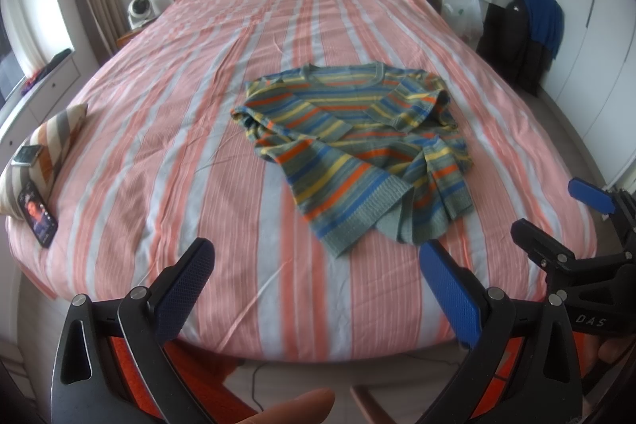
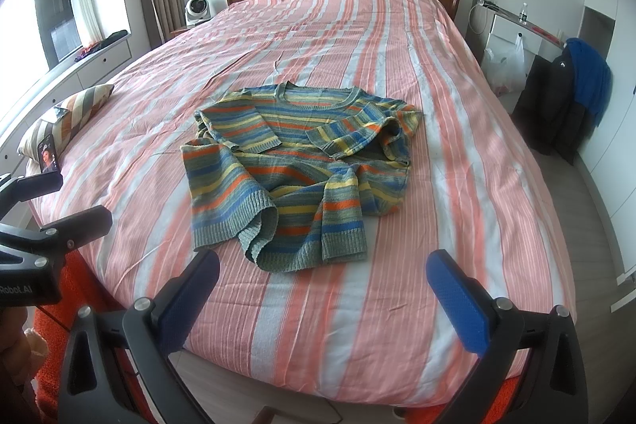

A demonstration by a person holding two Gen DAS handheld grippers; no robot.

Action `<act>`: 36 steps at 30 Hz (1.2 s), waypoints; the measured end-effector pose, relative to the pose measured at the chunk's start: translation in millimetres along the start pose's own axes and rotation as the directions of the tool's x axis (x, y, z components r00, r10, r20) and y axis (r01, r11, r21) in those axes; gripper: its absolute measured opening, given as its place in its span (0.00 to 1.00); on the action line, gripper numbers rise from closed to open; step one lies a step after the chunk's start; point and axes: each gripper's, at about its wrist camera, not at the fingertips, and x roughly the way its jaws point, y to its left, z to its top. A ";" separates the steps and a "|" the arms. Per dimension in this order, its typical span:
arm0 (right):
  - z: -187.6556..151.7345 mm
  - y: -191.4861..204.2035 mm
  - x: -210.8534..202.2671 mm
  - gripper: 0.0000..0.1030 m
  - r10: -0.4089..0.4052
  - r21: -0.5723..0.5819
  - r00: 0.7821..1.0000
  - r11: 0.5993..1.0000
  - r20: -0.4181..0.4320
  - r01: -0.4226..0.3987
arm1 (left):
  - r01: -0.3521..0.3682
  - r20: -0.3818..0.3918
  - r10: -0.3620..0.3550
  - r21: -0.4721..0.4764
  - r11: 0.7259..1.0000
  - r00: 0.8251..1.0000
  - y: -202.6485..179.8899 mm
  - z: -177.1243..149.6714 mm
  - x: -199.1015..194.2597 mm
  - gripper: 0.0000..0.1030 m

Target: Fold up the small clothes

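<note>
Nearest the viewer, the left gripper (image 1: 318, 289) and the right gripper (image 2: 322, 301) both hover at the foot end of the wide bed with the pink-and-white striped cover (image 1: 198, 153), short of the small knitted sweater striped in blue, yellow, orange and grey-green (image 1: 349, 142). Each pair of blue-padded tongs stands spread wide and holds nothing; neither touches the cloth. In the left wrist view the right gripper shows just off the sweater's right side, level with its hem, so the two tools appear held side by side, pointing forward over the bed edge toward the sweater. The sweater lies beyond them near the middle of the cover, neck toward the headboard, crumpled: the sleeves (image 2: 238, 130) are thrown across the chest and the ribbed hem (image 2: 278, 245) is rucked and turned up. Judging from this, no neat fold is made yet; smoothing, squaring the sleeves and folding all seem to remain.
</note>
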 end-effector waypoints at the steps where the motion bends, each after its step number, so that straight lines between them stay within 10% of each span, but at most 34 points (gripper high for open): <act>1: -0.2 0.3 -0.3 1.00 0.000 0.001 1.000 1.000 0.000 0.000 | 0.000 0.000 0.000 0.000 1.000 1.000 0.0 0.1 0.0 1.00; 36: 1.4 -1.2 0.3 1.00 0.002 0.002 1.000 1.000 0.001 -0.002 | 0.000 -0.004 0.000 0.001 1.000 1.000 1.6 2.0 -0.3 1.00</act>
